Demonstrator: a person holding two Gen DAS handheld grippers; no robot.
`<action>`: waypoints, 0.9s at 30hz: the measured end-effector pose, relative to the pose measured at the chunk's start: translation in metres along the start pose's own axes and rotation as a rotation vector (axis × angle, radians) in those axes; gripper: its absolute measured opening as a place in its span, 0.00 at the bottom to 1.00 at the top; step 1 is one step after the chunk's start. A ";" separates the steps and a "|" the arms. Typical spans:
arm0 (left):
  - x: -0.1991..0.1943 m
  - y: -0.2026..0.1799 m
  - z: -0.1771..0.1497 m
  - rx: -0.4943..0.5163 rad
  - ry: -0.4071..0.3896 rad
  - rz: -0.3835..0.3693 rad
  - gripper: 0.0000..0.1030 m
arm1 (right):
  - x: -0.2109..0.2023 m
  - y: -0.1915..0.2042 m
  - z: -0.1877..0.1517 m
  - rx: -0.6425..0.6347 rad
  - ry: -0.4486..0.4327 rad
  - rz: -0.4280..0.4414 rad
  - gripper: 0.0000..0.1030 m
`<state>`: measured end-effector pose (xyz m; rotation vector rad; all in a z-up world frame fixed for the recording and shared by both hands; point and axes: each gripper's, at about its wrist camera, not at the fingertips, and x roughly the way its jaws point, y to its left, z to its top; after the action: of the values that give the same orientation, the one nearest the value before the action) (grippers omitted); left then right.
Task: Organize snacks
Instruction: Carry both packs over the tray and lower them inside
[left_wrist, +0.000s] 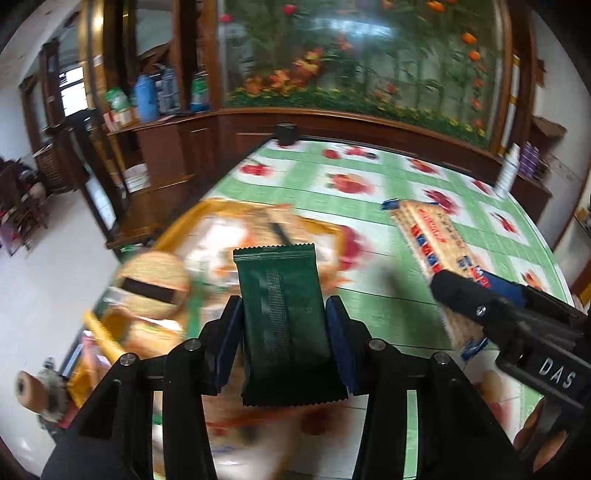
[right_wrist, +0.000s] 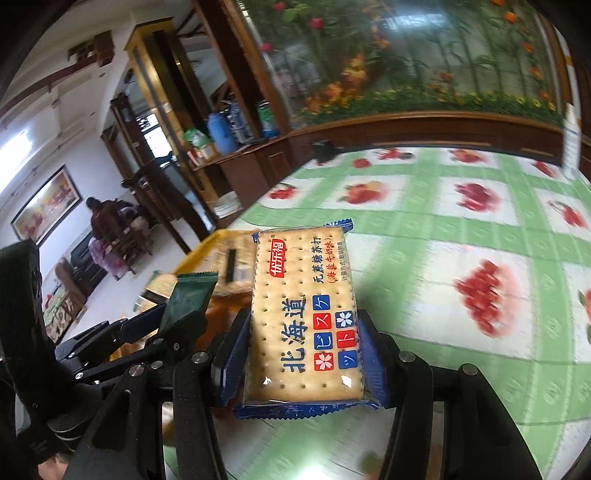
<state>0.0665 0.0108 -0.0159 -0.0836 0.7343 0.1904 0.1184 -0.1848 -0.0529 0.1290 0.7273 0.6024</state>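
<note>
The left hand-held gripper (left_wrist: 284, 325) is clamped on a dark green foil snack sachet (left_wrist: 282, 317), its blue pads pressing the long sides while the crimped top edge stands up ahead of the fingers. The right hand-held gripper (right_wrist: 304, 354) is closed on a clear-wrapped rectangular cracker pack with blue ends and printed squares (right_wrist: 303, 317), gripped across its narrow width near the lower end, most of the pack sticking out forward.

Both packs look light. The sachet is soft and slick foil, so it may slide or crumple if squeezed harder; holding it by the flat sides near the middle seems right. The cracker pack is stiff, but its contents are brittle, so a firm, not crushing, side grip suits it, and it should be set down flat rather than dropped.

Ahead and to the left of the left gripper lies a yellow plastic tray (left_wrist: 173, 236), already holding blurred snack packs, likely the place to put these. Ahead and to the right of both grippers the green-checked fruit-print surface (right_wrist: 461, 236) lies open, with plenty of room. The surface's near-left edge runs just beside the tray, so anything placed there risks going over.
</note>
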 end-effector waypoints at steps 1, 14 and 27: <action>0.001 0.008 0.001 -0.010 0.000 0.012 0.43 | 0.005 0.007 0.005 -0.011 0.002 0.005 0.54; 0.016 0.084 0.002 -0.121 0.028 0.095 0.43 | 0.077 0.064 0.023 -0.082 0.074 0.041 0.54; 0.037 0.099 0.002 -0.130 0.076 0.090 0.41 | 0.116 0.089 0.026 -0.123 0.127 0.047 0.54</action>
<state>0.0748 0.1133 -0.0396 -0.1828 0.8013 0.3222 0.1608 -0.0443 -0.0735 -0.0062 0.8090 0.7033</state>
